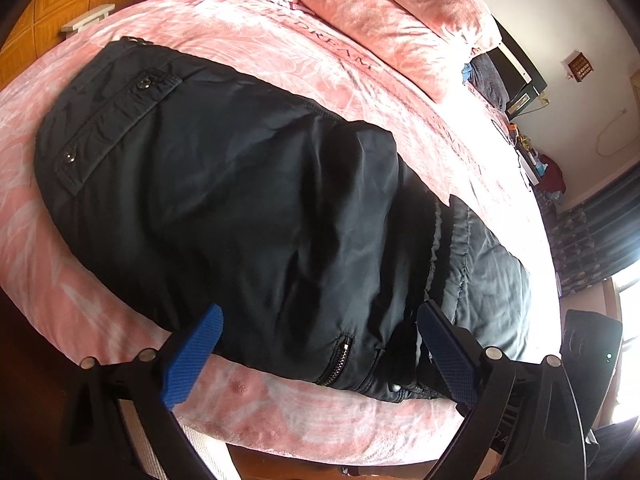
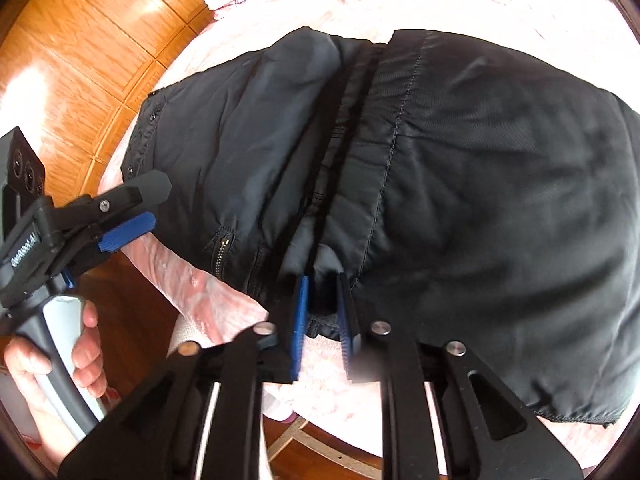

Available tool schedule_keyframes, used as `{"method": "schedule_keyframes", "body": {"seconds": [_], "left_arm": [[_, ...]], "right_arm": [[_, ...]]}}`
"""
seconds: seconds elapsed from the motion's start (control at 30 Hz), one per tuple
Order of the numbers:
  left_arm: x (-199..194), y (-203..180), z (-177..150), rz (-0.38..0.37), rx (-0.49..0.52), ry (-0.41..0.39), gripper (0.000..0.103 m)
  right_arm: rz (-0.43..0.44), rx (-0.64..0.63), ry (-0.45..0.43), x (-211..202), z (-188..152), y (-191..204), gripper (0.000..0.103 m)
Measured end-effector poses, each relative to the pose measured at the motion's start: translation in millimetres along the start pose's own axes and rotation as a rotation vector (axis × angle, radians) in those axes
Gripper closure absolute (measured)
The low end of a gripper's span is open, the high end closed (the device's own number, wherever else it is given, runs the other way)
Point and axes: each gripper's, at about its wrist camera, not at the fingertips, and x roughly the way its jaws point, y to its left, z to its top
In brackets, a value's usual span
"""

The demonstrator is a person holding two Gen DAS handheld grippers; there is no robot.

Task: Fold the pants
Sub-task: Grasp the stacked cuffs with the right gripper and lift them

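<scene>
Black pants lie folded in a thick bundle across the near part of a bed covered in a pink patterned bedspread, their shiny fabric creased and a snap-fastened pocket flap facing up at the far left end in the left wrist view. A zipper shows at the edge nearest the bed's side.

The right gripper sits at that near edge, its blue-padded fingers standing close together with a small fold of the dark fabric between them; the pads flank the cloth narrowly, and whether they actually press on it cannot be told.

The left gripper hovers over the same edge with its blue pads spread wide on either side of the zipper, holding nothing. In the right wrist view that left gripper appears at the left, apart from the pants, with a person's hand wrapped around its grey handle.

A pink pillow rests along the far side of the bed, and orange-brown floor tiles show beyond the mattress edge.
</scene>
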Motion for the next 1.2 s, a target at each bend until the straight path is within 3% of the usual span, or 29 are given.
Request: {"method": "schedule_keyframes", "body": {"seconds": [0.13,0.23,0.33,0.4,0.53,0.73,0.83,0.97,1.1,1.2], "left_arm": [[-4,8,-1,0.015,-0.001,-0.001,0.005],[-6,17,-1,0.034,-0.002,-0.011,0.005],[1,24,-1,0.039,-0.024,0.003,0.005],[6,25,-2,0.037,-0.032,0.01,0.005],[20,25,-5,0.065,0.0,0.036,0.005],[1,35,-8,0.047,0.004,0.019,0.005],[-25,62,-7,0.024,-0.069,-0.051,0.005],[-45,115,0,0.056,-0.206,-0.109,0.006],[-42,154,13,0.039,-0.302,-0.102,0.007],[-31,173,21,0.014,-0.356,-0.078,0.008]], "right_arm": [[0.112,0.085,-0.021,-22,-8,-13,0.063],[0.169,0.136,-0.091,-48,-14,-24,0.063],[0.142,0.156,-0.124,-57,-12,-31,0.067],[0.104,0.153,-0.102,-48,-10,-31,0.067],[-0.047,0.108,-0.026,-10,-11,-28,0.067],[-0.028,0.084,-0.086,-33,-16,-16,0.066],[-0.027,0.052,-0.1,-40,-18,-7,0.066],[-0.028,0.029,-0.087,-30,-8,3,0.066],[0.008,0.046,-0.068,-24,-4,5,0.066],[-0.027,0.043,-0.048,-18,-1,8,0.066]]}}
